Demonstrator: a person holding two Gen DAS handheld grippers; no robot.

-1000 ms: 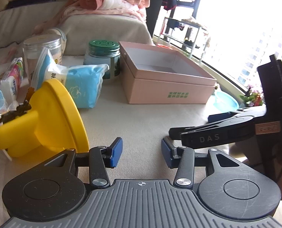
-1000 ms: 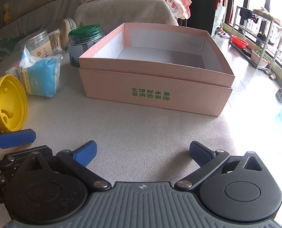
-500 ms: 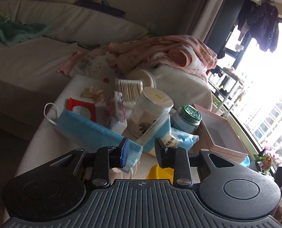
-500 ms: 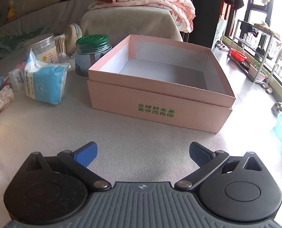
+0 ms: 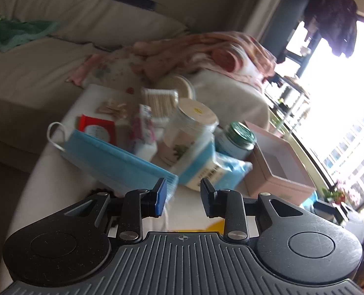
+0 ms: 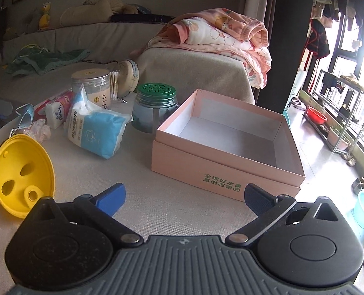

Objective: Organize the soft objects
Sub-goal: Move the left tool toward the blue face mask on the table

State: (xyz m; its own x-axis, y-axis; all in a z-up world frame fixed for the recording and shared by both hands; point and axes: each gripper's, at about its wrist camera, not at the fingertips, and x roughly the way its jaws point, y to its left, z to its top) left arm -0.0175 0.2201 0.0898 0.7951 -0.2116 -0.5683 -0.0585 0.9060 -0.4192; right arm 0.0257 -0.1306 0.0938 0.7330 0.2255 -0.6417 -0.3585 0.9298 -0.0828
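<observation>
An empty pink box stands on the grey table; it also shows at the right of the left wrist view. A blue pack of cotton pads lies left of it, also in the left wrist view. A stack of blue face masks lies just beyond my left gripper, which is open and empty above the table, its left fingertip near the stack's edge. My right gripper is wide open and empty in front of the box.
A yellow funnel lies at the left. A clear jar, a green-lidded jar, cotton swabs, a small tissue pack and a red packet crowd the back. A pink blanket lies on the sofa.
The left gripper has risen and swung from the funnel toward the masks, then moved closer and opened a little. The right gripper has lifted and pulled back slightly, staying open.
</observation>
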